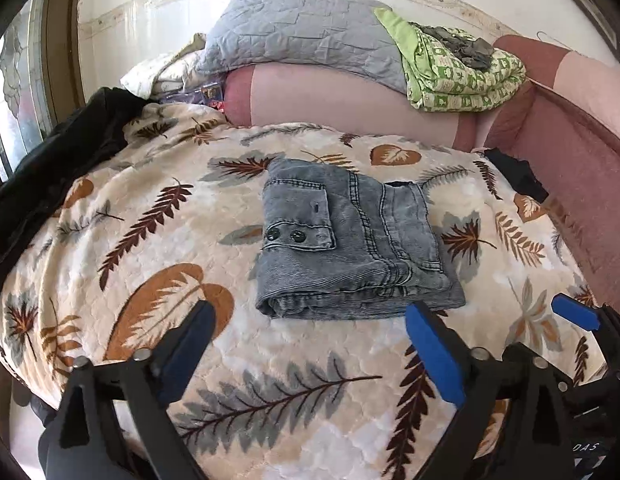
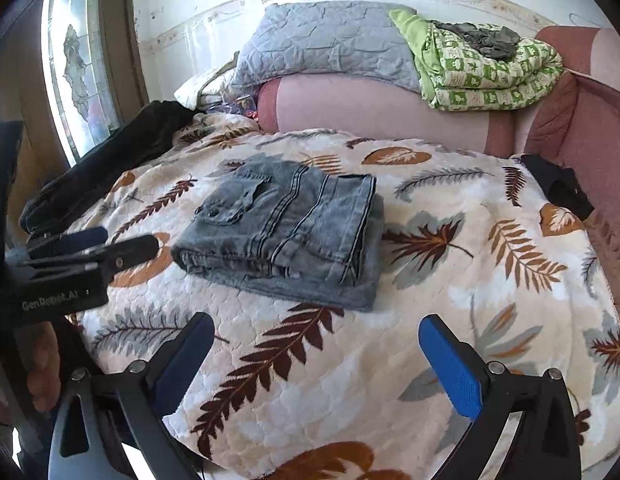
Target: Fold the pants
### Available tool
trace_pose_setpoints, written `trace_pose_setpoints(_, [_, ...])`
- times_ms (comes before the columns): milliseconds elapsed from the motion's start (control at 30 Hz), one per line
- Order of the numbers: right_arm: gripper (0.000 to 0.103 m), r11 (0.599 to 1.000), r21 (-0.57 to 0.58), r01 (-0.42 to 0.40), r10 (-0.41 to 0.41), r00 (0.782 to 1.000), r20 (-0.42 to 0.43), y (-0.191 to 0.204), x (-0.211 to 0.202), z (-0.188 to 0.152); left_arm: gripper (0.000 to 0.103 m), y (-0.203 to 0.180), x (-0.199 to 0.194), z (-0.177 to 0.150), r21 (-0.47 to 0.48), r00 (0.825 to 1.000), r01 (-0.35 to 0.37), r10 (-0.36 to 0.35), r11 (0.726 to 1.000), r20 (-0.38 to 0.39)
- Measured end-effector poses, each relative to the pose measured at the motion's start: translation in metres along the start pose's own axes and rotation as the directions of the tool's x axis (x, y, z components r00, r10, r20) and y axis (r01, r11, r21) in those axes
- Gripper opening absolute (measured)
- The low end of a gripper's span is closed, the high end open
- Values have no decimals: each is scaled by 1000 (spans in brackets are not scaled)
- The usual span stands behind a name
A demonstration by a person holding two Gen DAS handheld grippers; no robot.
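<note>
Grey denim pants (image 1: 350,240) lie folded into a compact square on the leaf-patterned quilt (image 1: 150,240), a buttoned pocket on top. They also show in the right wrist view (image 2: 286,232). My left gripper (image 1: 310,320) is open and empty, hovering just in front of the pants' near fold. My right gripper (image 2: 314,340) is open and empty, a little nearer than the pants and to their right. The right gripper's blue fingertip (image 1: 574,314) shows at the right edge of the left wrist view; the left gripper (image 2: 90,248) shows at the left of the right wrist view.
A black garment (image 1: 62,160) lies along the quilt's left edge. A small black item (image 2: 558,188) lies at the right by the pink sofa side (image 1: 582,184). Behind are a grey quilted pillow (image 1: 302,36) and a folded green blanket (image 1: 462,76).
</note>
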State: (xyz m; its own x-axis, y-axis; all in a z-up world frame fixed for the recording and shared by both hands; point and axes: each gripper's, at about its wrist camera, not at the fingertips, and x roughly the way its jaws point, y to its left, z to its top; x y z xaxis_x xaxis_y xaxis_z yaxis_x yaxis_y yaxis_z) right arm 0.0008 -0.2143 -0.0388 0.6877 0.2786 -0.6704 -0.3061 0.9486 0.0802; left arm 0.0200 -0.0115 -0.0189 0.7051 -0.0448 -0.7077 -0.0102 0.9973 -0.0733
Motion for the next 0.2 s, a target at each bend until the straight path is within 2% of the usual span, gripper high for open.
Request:
trace_pose_setpoints(100, [103,1000,-10,6,-6,1000,6,0,-1,6,102,-3,-2,3,6,1000,6,-6,1000,18])
trace_pose_setpoints(200, [103,1000,-14,3,-3,1000,7,3,0,12,102,-7,1,7,25,1000,3,-4,1000,13])
